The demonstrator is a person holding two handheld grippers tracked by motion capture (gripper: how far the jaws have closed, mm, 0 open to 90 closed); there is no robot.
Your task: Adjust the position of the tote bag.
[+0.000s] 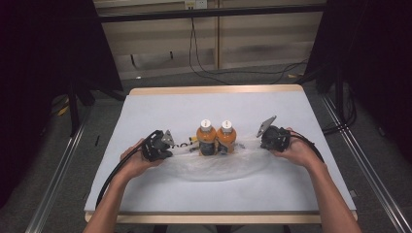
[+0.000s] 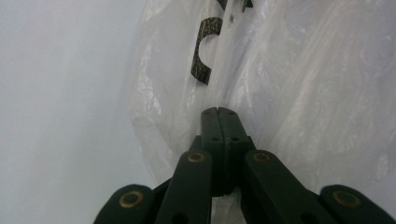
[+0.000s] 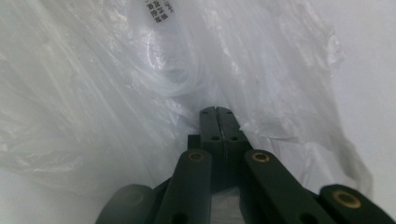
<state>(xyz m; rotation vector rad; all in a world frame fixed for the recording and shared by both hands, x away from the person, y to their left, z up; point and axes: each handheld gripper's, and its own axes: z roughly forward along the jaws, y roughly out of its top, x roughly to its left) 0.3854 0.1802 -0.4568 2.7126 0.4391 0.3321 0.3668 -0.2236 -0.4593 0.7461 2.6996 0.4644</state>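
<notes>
A clear plastic bag (image 1: 221,162) lies crumpled on the white table (image 1: 160,107), stretched between my two grippers. Two orange bottles (image 1: 206,138) (image 1: 226,136) with white caps stand side by side at the bag's far edge, between the grippers. My left gripper (image 1: 170,148) is shut on the bag's left end; in the left gripper view its black jaws (image 2: 218,112) pinch the film (image 2: 299,93), with dark print showing beyond. My right gripper (image 1: 262,141) is shut on the bag's right end, its jaws (image 3: 217,112) closed on the plastic (image 3: 93,93).
The table's wooden rim (image 1: 216,89) runs along the far side. Cables (image 1: 233,73) lie on the floor behind it. Dark stands (image 1: 73,102) flank the table on both sides, and metal rails (image 1: 58,170) run along the floor.
</notes>
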